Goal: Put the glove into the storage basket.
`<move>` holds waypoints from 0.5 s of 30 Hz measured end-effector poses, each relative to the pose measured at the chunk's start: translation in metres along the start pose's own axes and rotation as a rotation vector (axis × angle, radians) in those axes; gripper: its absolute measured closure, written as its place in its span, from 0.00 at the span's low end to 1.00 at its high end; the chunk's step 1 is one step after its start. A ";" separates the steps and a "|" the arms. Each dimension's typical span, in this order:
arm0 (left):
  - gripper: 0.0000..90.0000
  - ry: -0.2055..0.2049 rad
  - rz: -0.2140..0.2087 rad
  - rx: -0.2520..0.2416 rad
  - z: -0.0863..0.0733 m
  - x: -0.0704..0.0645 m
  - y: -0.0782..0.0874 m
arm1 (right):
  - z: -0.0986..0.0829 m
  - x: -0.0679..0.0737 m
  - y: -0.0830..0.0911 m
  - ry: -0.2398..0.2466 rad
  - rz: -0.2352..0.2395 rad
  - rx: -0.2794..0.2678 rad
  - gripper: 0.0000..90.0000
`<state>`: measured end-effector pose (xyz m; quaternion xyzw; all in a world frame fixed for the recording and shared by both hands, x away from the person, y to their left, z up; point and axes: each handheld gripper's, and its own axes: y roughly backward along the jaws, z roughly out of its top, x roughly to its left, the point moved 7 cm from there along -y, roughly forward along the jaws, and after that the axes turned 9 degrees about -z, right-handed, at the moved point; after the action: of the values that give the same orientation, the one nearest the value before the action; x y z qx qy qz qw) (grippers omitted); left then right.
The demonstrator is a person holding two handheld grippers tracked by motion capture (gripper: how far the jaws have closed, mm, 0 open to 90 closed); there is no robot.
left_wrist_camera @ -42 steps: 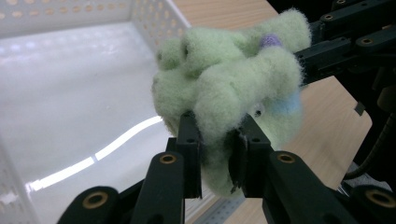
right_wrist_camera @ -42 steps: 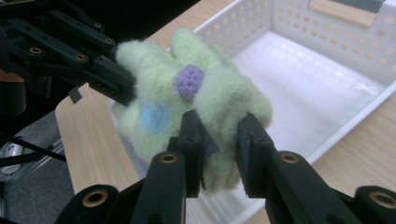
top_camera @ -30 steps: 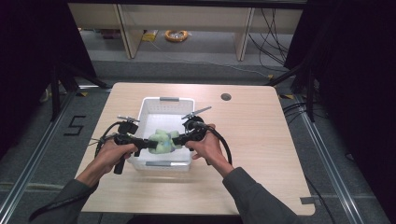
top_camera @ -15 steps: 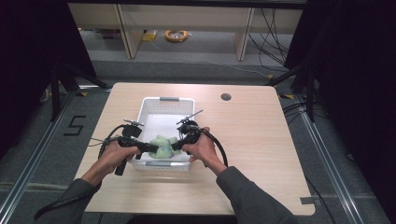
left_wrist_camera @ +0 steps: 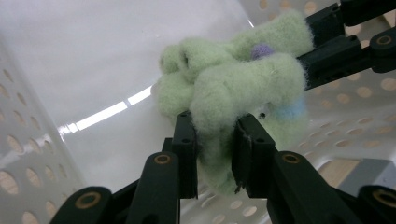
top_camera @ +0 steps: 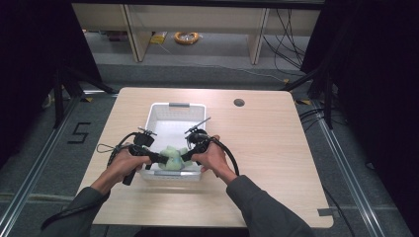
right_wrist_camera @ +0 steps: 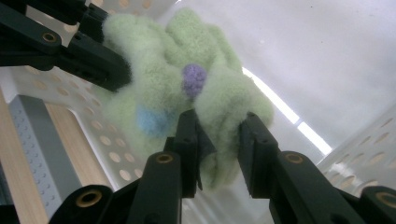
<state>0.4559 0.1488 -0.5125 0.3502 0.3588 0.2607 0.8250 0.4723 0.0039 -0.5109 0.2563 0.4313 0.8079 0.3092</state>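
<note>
Two grippers pinched a green plush toy over a white basket on the desk.

The plush toy hung at the near end of the basket, its long axis crosswise between the grippers. The left gripper had its jaws clamped on one fuzzy limb; the right gripper had its jaws clamped on the opposite limb.

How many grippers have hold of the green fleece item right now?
2: the left gripper pinches one fold of the green fleece item, the right gripper pinches another, over the white basket.
</note>
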 end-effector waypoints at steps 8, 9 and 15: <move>0.70 0.002 0.030 -0.013 0.002 0.002 -0.001 | 0.003 0.000 -0.003 0.052 -0.044 0.023 0.70; 0.65 0.008 0.039 -0.033 0.004 0.002 -0.001 | 0.003 0.002 -0.002 0.049 -0.035 0.027 0.68; 0.57 -0.001 0.076 -0.086 0.013 0.000 0.008 | 0.006 0.000 0.002 0.062 -0.069 0.007 0.55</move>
<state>0.4648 0.1483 -0.4995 0.3281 0.3335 0.3069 0.8289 0.4763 0.0066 -0.5063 0.2171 0.4520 0.8028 0.3226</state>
